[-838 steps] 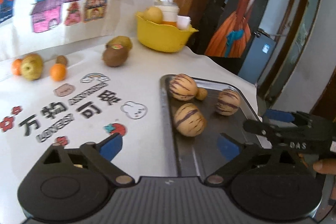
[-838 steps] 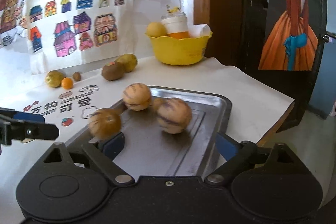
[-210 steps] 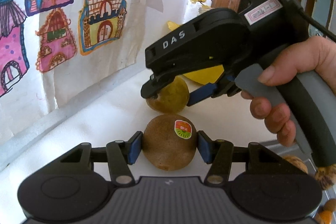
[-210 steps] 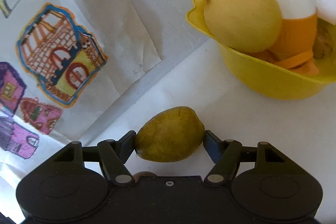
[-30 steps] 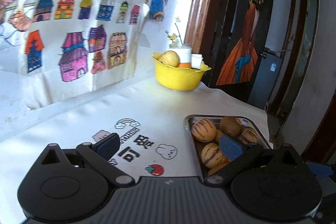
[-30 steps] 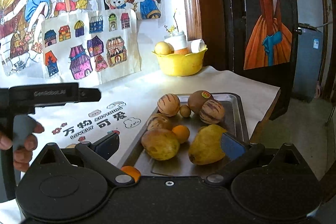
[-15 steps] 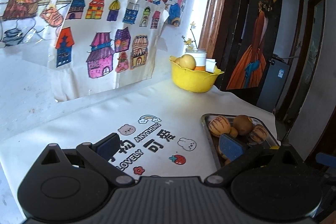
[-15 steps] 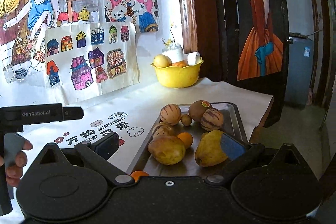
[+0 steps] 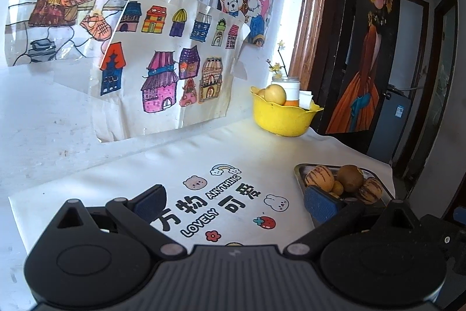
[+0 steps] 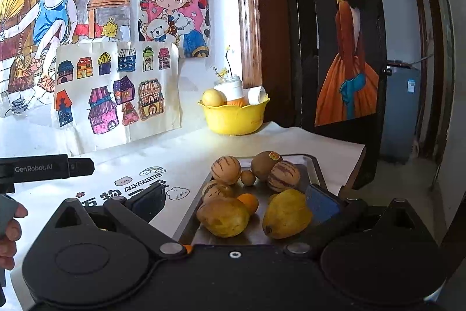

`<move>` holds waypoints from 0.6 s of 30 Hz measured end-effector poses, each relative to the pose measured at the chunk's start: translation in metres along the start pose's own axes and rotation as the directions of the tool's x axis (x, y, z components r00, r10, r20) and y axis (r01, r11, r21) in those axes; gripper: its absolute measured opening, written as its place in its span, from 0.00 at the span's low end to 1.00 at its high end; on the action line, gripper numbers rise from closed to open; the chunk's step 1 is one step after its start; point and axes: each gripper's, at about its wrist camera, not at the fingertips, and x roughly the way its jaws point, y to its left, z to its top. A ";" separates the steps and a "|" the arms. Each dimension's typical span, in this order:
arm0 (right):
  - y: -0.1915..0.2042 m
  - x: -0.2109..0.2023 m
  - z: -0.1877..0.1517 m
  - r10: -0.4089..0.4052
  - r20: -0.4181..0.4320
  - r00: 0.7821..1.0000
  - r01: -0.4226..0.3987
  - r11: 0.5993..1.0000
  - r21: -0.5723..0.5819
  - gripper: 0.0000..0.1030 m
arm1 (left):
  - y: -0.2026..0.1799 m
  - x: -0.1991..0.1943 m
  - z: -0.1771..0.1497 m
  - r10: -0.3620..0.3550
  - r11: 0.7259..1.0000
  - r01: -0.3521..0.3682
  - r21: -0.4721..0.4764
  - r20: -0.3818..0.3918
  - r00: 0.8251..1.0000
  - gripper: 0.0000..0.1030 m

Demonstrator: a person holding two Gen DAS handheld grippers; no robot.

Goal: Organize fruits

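Fingers, left gripper (image 9: 234,201): spread wide, nothing between the blue pads; they hang over the printed cloth (image 9: 174,165) at lower centre of the left view.
Fingers, right gripper (image 10: 236,201): likewise released and empty, hanging over the near end of the tray (image 10: 316,165).
Change, left view: over the last second the camera has pulled back and up. The wall drawings now fill the upper left of the frame; the tray has shrunk toward the right edge.
Change, right view: the same retreat. The tray sits lower and nearer the fingers, with its contents unmoved.
Change, cloth: fruit that lay loose on it earlier is gone; its visible part now carries only the print.
Meaning: judged from this, the sorting is finished or nearly so, and both grippers are backing off.
Fruit, location: all grouped in the tray, right of centre in the right view.
Fruit, far row: striped melon (image 10: 225,169), small brown fruit (image 10: 247,177), kiwi (image 10: 263,163) with sticker, second striped melon (image 10: 284,175).
Fruit, near row: third striped melon (image 10: 217,190), orange (image 10: 249,201), two yellow-brown pears (image 10: 224,216).
Unclear: an orange sliver at the right gripper's body edge, lower centre; too hidden to identify.
Bowl (image 10: 234,118): yellow, at the wall, well apart from the tray.
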 end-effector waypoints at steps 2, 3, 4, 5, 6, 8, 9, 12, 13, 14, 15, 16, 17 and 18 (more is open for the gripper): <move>0.003 -0.002 -0.001 -0.012 0.017 1.000 0.013 1.000 -0.016 0.99 | 0.001 -0.002 -0.002 0.009 1.000 -0.009 -0.001 0.009 1.000 1.00; 0.004 -0.003 -0.001 -0.019 0.026 0.999 0.020 1.000 -0.020 0.99 | 0.001 -0.004 -0.003 0.012 1.000 -0.012 -0.001 0.014 1.000 1.00; 0.004 -0.004 -0.002 -0.027 0.036 0.999 0.028 0.999 -0.021 0.99 | 0.001 -0.006 -0.004 0.014 1.000 -0.014 -0.001 0.020 1.000 1.00; 0.004 -0.005 -0.002 -0.032 0.043 0.999 0.033 0.999 -0.020 0.99 | 0.000 -0.007 -0.005 0.015 1.000 -0.015 0.002 0.023 1.000 1.00; 0.005 -0.006 -0.003 -0.037 0.049 0.998 0.038 0.999 -0.017 0.99 | -0.001 -0.009 -0.006 0.016 1.000 -0.017 0.007 0.027 0.999 1.00; 0.006 -0.007 -0.004 -0.040 0.057 0.998 0.041 0.999 -0.014 0.99 | -0.002 -0.011 -0.007 0.024 1.000 -0.025 0.014 0.037 0.999 1.00; 0.007 -0.008 -0.004 -0.042 0.060 0.997 0.043 0.999 -0.015 0.99 | -0.003 -0.013 -0.009 0.027 0.999 -0.027 0.017 0.044 0.999 1.00; 0.010 -0.009 -0.007 -0.046 0.065 0.997 0.048 0.999 -0.024 0.99 | -0.005 -0.019 -0.013 0.033 0.999 -0.035 0.029 0.065 0.997 1.00; 0.011 -0.010 -0.008 -0.045 0.065 0.997 0.046 0.999 -0.020 0.99 | -0.005 -0.021 -0.014 0.035 0.999 -0.037 0.033 0.073 0.997 1.00; 0.011 -0.011 -0.008 -0.043 0.063 0.997 0.044 0.999 -0.014 0.99 | -0.006 -0.022 -0.016 0.036 0.999 -0.039 0.034 0.078 0.996 1.00; 0.012 -0.011 -0.009 -0.041 0.061 0.997 0.041 0.999 -0.005 0.99 | -0.004 -0.025 -0.018 0.038 0.999 -0.041 0.033 0.084 0.996 1.00; 0.012 -0.012 -0.009 -0.042 0.060 0.997 0.042 0.999 0.001 0.99 | -0.004 -0.026 -0.020 0.040 0.999 -0.043 0.031 0.086 0.996 1.00; 0.014 -0.011 -0.010 -0.044 0.058 0.997 0.044 0.999 0.004 0.99 | -0.002 -0.028 -0.022 0.042 0.999 -0.045 0.028 0.086 0.995 1.00; 0.015 -0.012 -0.010 -0.044 0.058 0.997 0.044 0.999 0.003 0.99 | -0.002 -0.030 -0.024 0.045 0.999 -0.047 0.025 0.087 0.995 1.00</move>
